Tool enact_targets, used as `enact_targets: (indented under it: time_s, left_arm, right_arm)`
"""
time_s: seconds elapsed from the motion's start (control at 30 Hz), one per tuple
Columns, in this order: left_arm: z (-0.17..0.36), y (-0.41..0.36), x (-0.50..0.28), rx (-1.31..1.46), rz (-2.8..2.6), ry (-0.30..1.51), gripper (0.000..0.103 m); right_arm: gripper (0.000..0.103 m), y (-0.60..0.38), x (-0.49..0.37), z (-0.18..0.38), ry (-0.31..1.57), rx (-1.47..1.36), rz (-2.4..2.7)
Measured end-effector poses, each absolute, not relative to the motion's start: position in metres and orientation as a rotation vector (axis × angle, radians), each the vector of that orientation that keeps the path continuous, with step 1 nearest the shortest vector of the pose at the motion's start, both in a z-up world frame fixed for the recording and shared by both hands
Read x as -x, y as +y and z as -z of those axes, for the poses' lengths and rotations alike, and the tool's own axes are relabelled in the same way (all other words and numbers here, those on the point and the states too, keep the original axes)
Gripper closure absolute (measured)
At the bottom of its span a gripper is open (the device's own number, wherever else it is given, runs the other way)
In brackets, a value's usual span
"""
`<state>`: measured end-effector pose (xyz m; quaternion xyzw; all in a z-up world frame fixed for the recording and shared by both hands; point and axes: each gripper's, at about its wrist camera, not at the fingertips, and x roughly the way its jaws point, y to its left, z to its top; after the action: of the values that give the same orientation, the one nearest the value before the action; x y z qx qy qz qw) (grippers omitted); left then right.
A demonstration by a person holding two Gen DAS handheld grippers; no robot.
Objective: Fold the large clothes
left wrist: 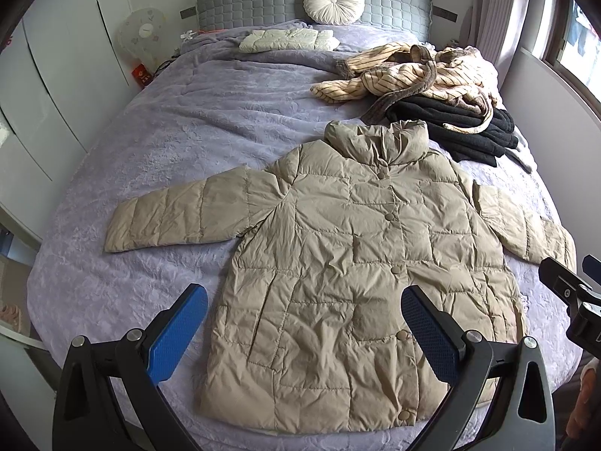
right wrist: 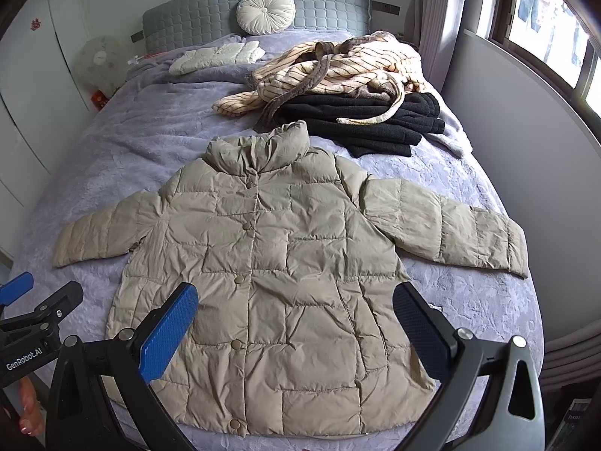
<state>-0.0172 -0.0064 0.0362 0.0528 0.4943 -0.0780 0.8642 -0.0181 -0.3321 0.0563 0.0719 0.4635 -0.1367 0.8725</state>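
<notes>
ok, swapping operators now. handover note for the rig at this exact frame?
Left gripper: open, empty, hovering over the hem's left half.
Right gripper: open, empty, hovering over the hem's right half.
Beige puffer jacket: flat on the purple bedspread, front up, buttoned, collar toward the headboard, both sleeves spread out to the sides.
Behind it: a striped robe heaped on a black garment, unfolded. A white padded item lies near the headboard and looks folded.
Done: jacket laid out. Left: all its folds, probably sleeves in first, then likely the pile behind.
</notes>
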Motion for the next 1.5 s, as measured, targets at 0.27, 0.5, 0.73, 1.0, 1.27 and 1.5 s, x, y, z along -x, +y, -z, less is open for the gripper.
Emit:
enact_targets:
  time_s: [0.27, 0.5, 0.73, 1.0, 1.27, 1.5]
  left_arm:
    - [-0.0361, -0.0072, 0.0179, -0.113, 0.164, 1.035, 0.000]
    - [-0.0362, -0.0080, 0.0185, -0.114, 0.162, 1.035, 0.000]
    - [-0.0368, -0.0086, 0.0182, -0.116, 0.162, 1.034, 0.000]
    - [-0.0373, -0.0092, 0.0180, -0.117, 0.163, 1.035, 0.000]
    - [-0.0375, -0.0097, 0.0182, -0.118, 0.161, 1.034, 0.000]
    - [-0.0378, -0.0101, 0.0182, -0.119, 0.160, 1.035, 0.000]
  right_arm:
    - [0.000, -0.3315, 0.0186, -0.0550, 0.972, -0.153, 0.285]
    - [0.000, -0.3322, 0.0176, -0.0550, 0.974, -0.153, 0.286]
    - [0.000, -0.3316, 0.0177, -0.0546, 0.976, -0.155, 0.286]
    - [0.000, -0.3315, 0.0174, -0.0550, 0.979, -0.156, 0.288]
    - [0.000, -0.3329, 0.0164, -0.0549, 0.981, -0.157, 0.288]
    - [0.000, -0.3325, 0.0163, -0.0547, 0.981, -0.160, 0.291]
